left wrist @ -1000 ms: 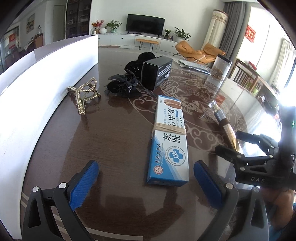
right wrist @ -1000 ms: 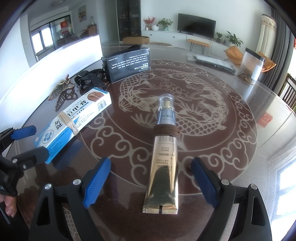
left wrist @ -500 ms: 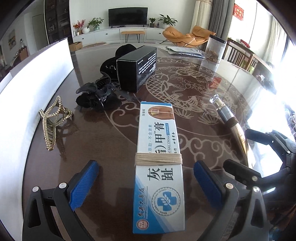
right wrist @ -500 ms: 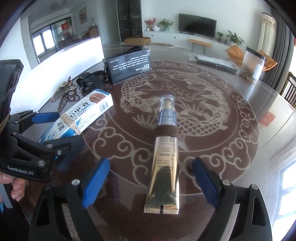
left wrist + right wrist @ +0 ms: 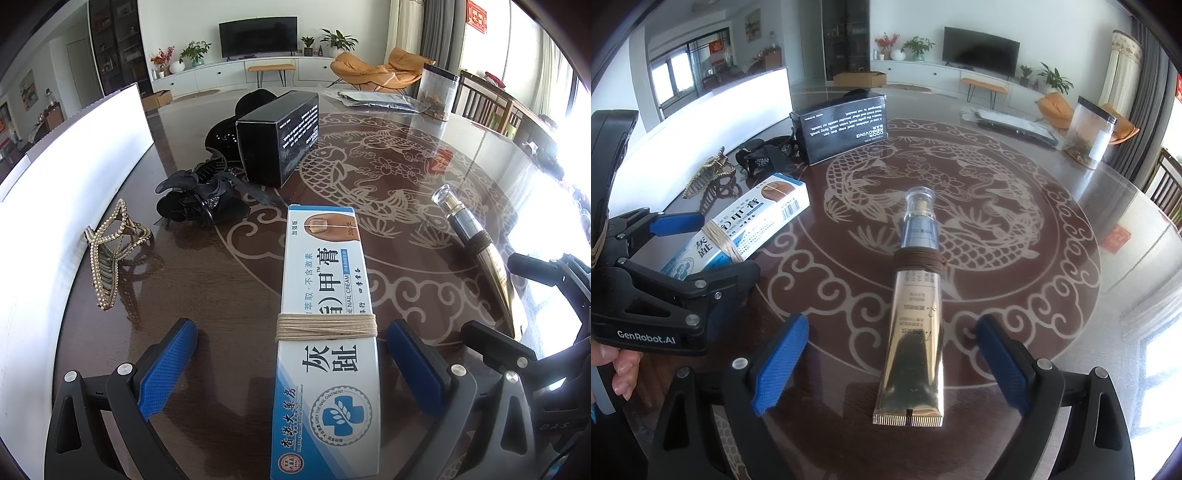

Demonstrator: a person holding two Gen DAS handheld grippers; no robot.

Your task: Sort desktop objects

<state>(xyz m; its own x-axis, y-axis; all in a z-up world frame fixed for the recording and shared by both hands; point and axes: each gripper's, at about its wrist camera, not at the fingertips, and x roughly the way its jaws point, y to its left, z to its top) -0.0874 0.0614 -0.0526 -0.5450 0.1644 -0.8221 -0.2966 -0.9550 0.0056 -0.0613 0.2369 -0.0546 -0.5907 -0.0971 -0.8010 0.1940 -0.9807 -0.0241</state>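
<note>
Left fingers (image 5: 291,362) straddling ointment box (image 5: 325,332), right fingers (image 5: 890,362) opening around gold tube (image 5: 916,325)

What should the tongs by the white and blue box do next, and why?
Probably squeeze shut on the box. The left tongs stand open with the white and blue box lying flat on the table between their blue pads, and neither pad seems to touch it yet. The box lies along the tongs, so closing should pinch its long sides.

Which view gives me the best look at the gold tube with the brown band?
The right wrist view: the gold tube lies whole, from clear cap to crimped end, centred between the right gripper's opening jaws, untouched. The left wrist view shows it only at the right edge, foreshortened, its lower end hidden by the other gripper.
</note>
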